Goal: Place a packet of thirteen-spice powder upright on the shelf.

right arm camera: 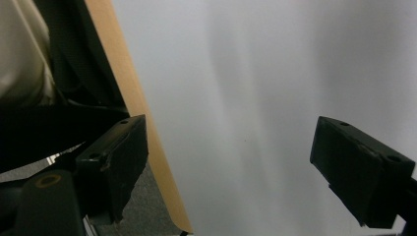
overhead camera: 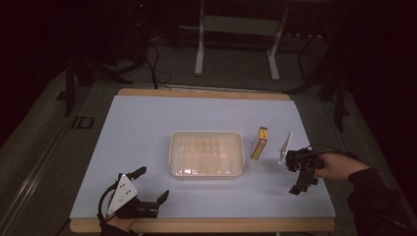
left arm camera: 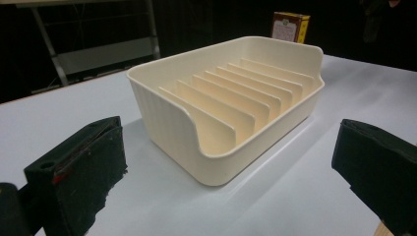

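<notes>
Dark surroundings ring a wooden table covered by a pale blue mat, with a metal stand's legs on the floor beyond the far edge. One cream rack tray sits at the mat's middle, its row of upright dividers apparently meant to hold flat things on edge. Just right of it stands one yellow box, and a little farther right one thin white card or plate, upright; what it is I cannot tell. Both stand free, probably set out for loading into the slots.

Of two grippers, the left gripper rests near the mat's near left corner, jaws spread wide and holding nothing, aimed at the tray. Near the right edge, beside the white piece, the right gripper hangs with jaws wide apart and empty, pointing down at bare mat.
</notes>
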`<state>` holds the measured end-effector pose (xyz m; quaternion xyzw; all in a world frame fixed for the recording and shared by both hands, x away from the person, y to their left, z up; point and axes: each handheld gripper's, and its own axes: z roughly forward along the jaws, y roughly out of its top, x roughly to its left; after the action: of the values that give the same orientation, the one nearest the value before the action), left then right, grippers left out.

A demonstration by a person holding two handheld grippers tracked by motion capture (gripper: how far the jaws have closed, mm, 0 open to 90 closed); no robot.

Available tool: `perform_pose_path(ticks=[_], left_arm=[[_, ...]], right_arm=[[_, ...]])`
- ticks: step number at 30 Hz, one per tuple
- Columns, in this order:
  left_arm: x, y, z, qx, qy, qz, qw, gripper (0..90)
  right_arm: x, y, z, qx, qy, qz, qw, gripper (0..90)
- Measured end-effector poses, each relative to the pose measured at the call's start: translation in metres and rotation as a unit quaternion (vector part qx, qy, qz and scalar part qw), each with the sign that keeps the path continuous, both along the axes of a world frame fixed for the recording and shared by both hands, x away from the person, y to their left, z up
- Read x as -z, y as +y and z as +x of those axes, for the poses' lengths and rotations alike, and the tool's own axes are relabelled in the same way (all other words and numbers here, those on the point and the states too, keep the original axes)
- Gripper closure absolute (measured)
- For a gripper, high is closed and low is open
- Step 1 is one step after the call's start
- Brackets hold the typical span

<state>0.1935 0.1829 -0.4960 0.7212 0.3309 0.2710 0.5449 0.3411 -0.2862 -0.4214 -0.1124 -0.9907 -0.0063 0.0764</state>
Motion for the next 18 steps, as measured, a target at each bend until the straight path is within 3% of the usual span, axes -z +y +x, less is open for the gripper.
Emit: perform_pose_path(ticks=[12,18], left_arm=[[0.000,0.001,0.000,0.000,0.000,-0.001,1.0000,0.0],[0.000,0.001,0.000,0.002,0.002,-0.001,1.0000,0.0]], right_arm=[[-0.005,0.022,0.000,-0.053,0.011,0.008,0.9985,14.3],[-0.007,0.034,0.003,-0.064,0.011,0.013,0.9978,14.3]])
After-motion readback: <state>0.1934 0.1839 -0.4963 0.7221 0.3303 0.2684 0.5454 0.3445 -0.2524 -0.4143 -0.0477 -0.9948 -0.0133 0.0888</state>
